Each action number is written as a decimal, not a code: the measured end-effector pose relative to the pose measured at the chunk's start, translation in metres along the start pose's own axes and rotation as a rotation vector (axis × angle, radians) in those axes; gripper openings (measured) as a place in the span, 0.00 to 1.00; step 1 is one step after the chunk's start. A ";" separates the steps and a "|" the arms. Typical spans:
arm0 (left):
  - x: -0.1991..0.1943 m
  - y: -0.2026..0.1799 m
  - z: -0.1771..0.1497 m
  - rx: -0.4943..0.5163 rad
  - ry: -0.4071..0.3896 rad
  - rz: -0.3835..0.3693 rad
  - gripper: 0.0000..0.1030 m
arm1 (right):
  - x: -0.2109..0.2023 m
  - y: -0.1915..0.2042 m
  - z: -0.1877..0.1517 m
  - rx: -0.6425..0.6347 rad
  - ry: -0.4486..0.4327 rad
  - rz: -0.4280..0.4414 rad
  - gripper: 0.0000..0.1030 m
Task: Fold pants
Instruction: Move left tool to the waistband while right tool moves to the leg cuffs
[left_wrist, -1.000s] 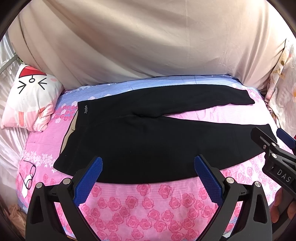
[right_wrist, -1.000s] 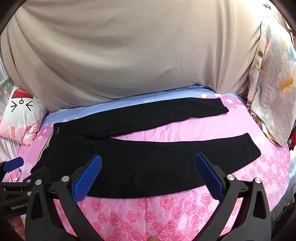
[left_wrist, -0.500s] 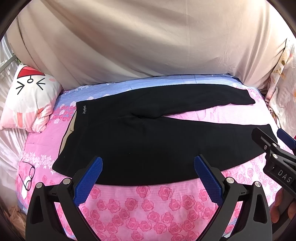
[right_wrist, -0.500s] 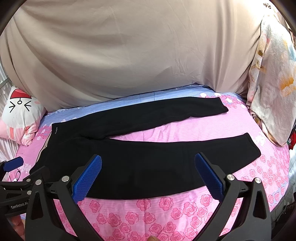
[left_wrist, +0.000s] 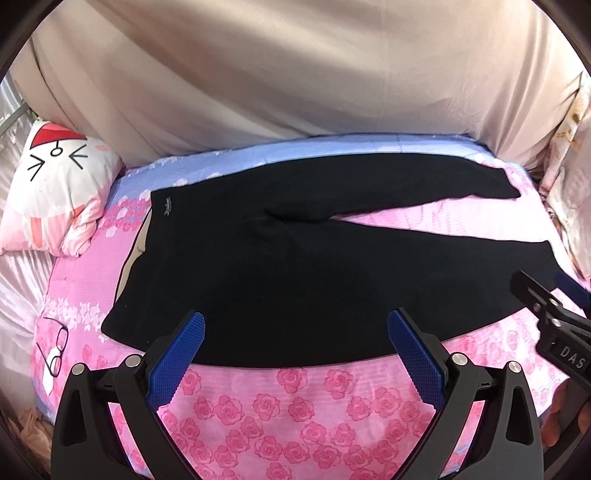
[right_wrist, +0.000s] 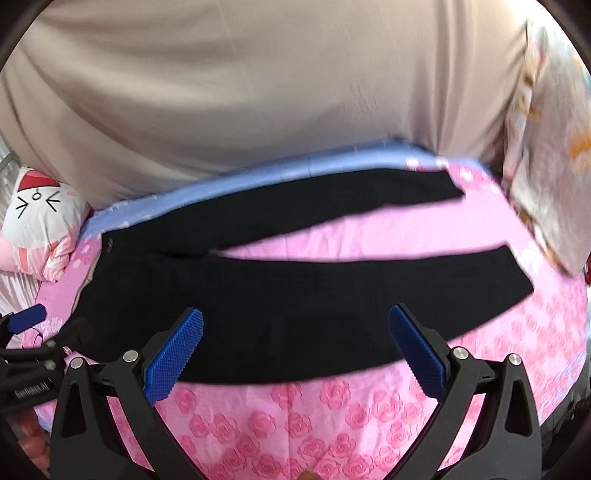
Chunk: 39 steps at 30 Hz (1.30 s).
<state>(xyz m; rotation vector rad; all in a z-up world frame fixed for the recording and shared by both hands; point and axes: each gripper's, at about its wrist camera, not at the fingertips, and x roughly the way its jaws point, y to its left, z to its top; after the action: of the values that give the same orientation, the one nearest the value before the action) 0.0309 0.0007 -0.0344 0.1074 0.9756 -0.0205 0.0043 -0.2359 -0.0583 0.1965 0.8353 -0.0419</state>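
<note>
Both cameras have crept closer while the black pants (left_wrist: 295, 266) stay flat on the bed (left_wrist: 295, 402), legs fanned toward three o'clock, and the left gripper (left_wrist: 295, 343) and right gripper (right_wrist: 295, 343), both spread and empty, should pinch this soft, limp cloth at hem and waistband.

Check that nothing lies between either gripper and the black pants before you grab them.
Nothing visible does. The black pants lie flat on the pink bedsheet, with only bare sheet between them and the open left gripper and open right gripper. The glasses sit off to the side.
</note>
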 end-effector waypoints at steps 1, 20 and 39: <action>0.004 0.001 0.000 0.003 0.007 0.010 0.95 | 0.004 -0.006 -0.002 0.015 0.014 -0.005 0.96; 0.078 -0.010 -0.006 -0.003 0.155 0.126 0.95 | 0.079 -0.256 -0.013 0.236 0.223 -0.346 0.96; 0.117 0.027 -0.040 -0.094 0.231 0.216 0.95 | 0.092 -0.199 -0.026 0.236 0.294 -0.105 0.91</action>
<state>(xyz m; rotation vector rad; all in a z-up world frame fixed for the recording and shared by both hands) 0.0657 0.0353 -0.1515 0.1301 1.1893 0.2403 0.0242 -0.4220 -0.1748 0.3874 1.1341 -0.2148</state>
